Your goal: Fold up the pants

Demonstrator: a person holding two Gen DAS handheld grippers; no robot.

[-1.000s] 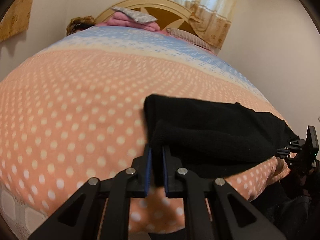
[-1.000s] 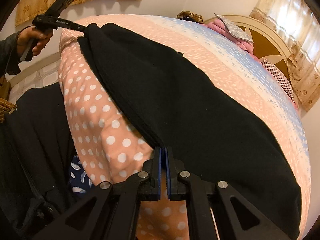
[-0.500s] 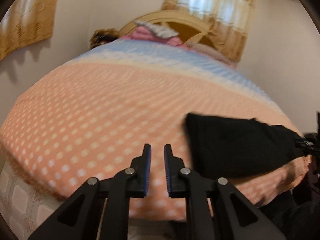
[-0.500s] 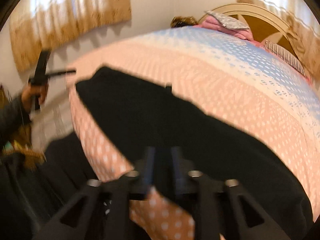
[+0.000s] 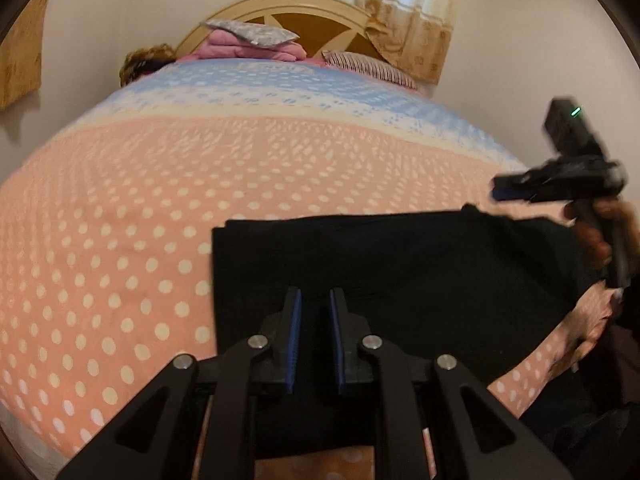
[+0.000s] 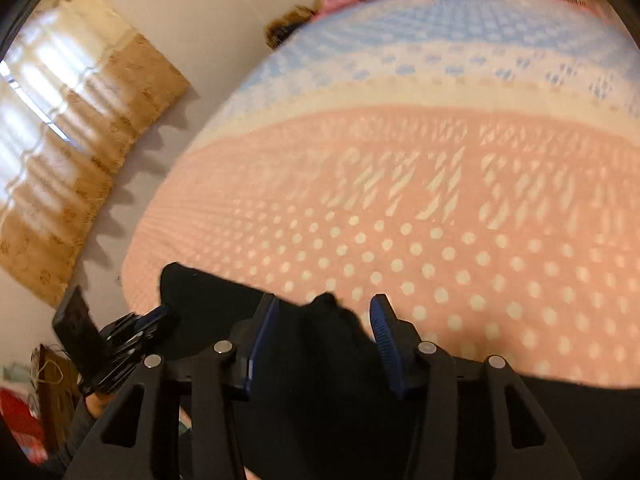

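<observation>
The black pants (image 5: 400,280) are lying soft and limp, likeliest gripped at a folded edge; left gripper (image 5: 314,300) is hovering slightly parted and empty, right gripper (image 6: 324,312) gaping wide over a bunched edge.

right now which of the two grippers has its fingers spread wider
The right gripper: its fingers stand wide apart with a bump of the black pants between them. The left gripper shows only a narrow gap above the pants.
</observation>
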